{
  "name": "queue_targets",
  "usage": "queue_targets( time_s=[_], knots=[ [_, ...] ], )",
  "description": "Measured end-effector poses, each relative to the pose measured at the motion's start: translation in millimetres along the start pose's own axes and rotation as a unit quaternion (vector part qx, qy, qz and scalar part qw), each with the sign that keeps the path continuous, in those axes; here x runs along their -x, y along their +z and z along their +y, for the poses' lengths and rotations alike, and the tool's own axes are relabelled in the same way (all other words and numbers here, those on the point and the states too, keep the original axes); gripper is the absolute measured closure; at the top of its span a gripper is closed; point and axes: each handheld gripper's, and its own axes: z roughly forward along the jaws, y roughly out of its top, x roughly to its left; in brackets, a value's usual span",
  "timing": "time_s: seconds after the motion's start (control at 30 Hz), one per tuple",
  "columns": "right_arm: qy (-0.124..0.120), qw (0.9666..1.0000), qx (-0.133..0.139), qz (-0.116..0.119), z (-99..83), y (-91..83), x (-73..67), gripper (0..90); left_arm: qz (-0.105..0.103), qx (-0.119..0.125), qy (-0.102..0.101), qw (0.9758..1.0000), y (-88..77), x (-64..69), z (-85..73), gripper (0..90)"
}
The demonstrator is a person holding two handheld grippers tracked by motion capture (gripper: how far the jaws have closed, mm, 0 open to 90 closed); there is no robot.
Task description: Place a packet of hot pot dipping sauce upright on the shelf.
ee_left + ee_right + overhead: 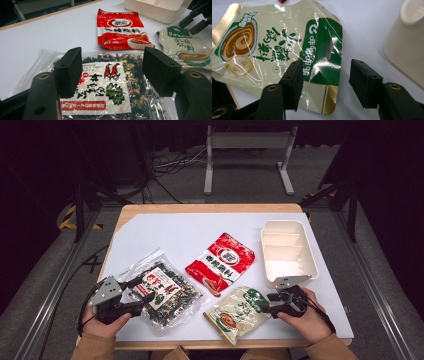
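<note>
A clear bag of dark dried bits (162, 292) with a white and red label lies at the front left of the table. My left gripper (145, 289) hovers at its left end, jaws open; the bag (105, 90) lies below the gap, untouched by the pads. A beige and green pouch (237, 312) lies at the front, right of centre. My right gripper (269, 303) is at its right end, open. The pouch's green header (322, 47) lies beneath the gap of the right gripper (327, 65), and the pads do not press on it.
A red and white packet (221, 262) lies in the middle of the white mat. A cream tray with compartments (310, 255) stands at the right, close behind my right hand. Bare mat stretches across the back left. The table's front edge is just beneath both hands.
</note>
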Motion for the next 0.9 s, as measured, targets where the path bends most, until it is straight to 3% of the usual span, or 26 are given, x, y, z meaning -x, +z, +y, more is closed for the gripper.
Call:
queue_targets(
  time_s=[0.37, 0.9],
  knots=[
    [0.019, 0.9993, -0.001, 0.032, -0.5, 1.4, 1.0, 45.7, 0.001, 0.000, -0.004, 1.0000, 0.0, 0.2, -0.3, 33.0],
    [0.014, 0.9983, 0.028, 0.050, 0.8, -8.4, 0.0, 53.3, 0.004, 0.000, 0.001, 1.0000, -0.3, -0.4, -0.3, 32.8]
  ],
)
